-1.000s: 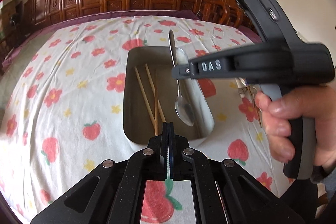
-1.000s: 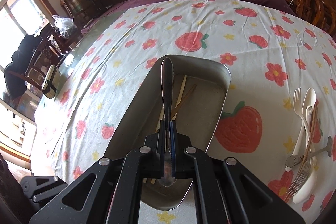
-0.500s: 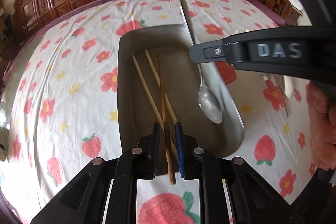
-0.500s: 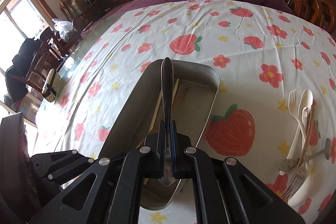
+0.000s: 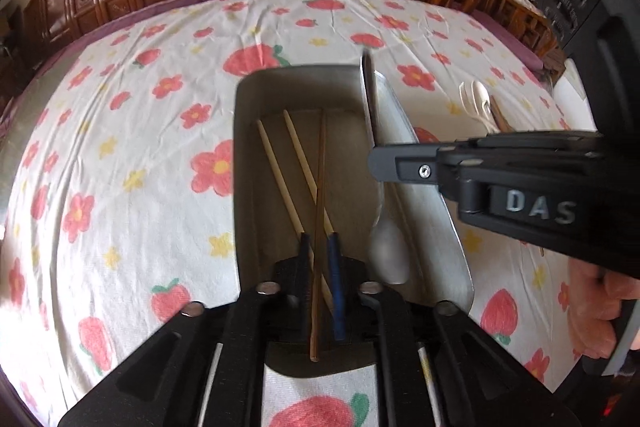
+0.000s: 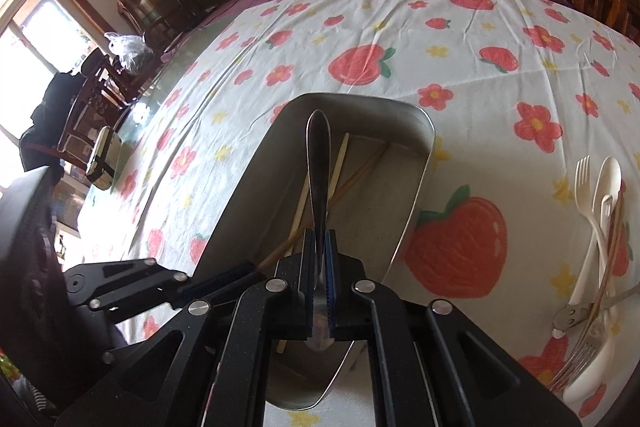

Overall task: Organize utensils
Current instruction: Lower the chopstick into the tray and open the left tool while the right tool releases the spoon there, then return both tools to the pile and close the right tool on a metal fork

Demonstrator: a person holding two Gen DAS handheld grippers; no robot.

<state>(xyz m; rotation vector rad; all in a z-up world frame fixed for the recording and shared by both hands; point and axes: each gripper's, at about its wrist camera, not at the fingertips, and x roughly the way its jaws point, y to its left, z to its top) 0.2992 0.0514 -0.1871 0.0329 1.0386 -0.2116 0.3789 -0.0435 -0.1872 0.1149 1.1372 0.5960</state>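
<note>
**A:** Starting wide: strawberry-print tablecloth (image 5: 120, 147) over the whole table, and in the middle of it a metal tray (image 5: 239, 187), long side running away from both cameras

**B:** Agreed. Anything off to the side?

**A:** Well apart from the tray, on the right-hand stretch of cloth, a heap of loose utensils (image 6: 596, 227): white plastic fork and spoon, a metal fork, a dark stick laid across. Not yet sorted, by the look of it

**B:** And over the tray?

**A:** Right gripper (image 6: 319, 235) clamped on a metal spoon (image 6: 318, 163), gripped just above the bowl, handle pointing straight ahead along the fingers and along the tray's length. Hanging over the tray's right half, tilted down, bowl nearest the near end. Cannot tell whether touching the floor of the tray

**B:** So only a short way down and a release needed there, probably. Left side?

**A:** Left gripper (image 5: 319, 239) at the near end of the tray, fingers apart, with a dark chopstick (image 5: 320, 187) lying between them but not pinched. Resting in the tray, near tip past the fingertips toward the camera, far tip against the far wall

**B:** Lying lengthwise too?

**A:** Yes, roughly parallel to the spoon, crossing over two pale chopsticks (image 5: 276, 167) slanted on the tray floor

**B:** Then nearer to the heap: the right one, once rid of the spoon
</note>
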